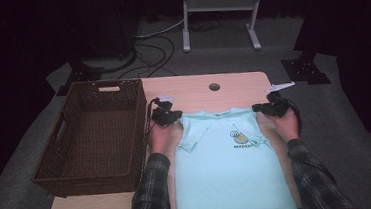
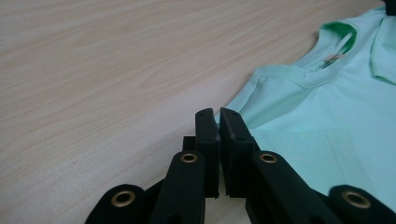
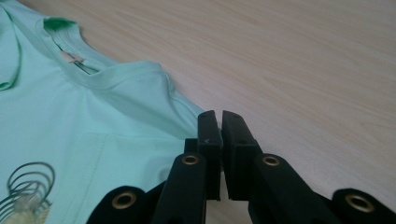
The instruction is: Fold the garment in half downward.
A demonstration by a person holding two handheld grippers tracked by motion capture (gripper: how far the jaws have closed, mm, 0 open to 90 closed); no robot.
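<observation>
A mint-green t-shirt (image 1: pixel 229 176) with a small printed picture lies face up on the wooden table (image 1: pixel 197 91), collar away from the person. Its sleeves are folded inward. My left gripper (image 1: pixel 174 116) is at the shirt's left shoulder corner and my right gripper (image 1: pixel 260 108) at the right one. In the left gripper view the left gripper (image 2: pixel 217 114) is shut, with the edge of the shirt (image 2: pixel 317 121) running into the jaw tips. The right gripper (image 3: pixel 218 116) is shut the same way on the shoulder edge of the shirt (image 3: pixel 93 116).
A dark woven basket (image 1: pixel 89 185), with nothing in it, stands at the table's left side, close to my left hand. A round cable hole (image 1: pixel 214 87) is in the table's far edge. Beyond are a white stand (image 1: pixel 218 4) and floor cables (image 1: pixel 154 52).
</observation>
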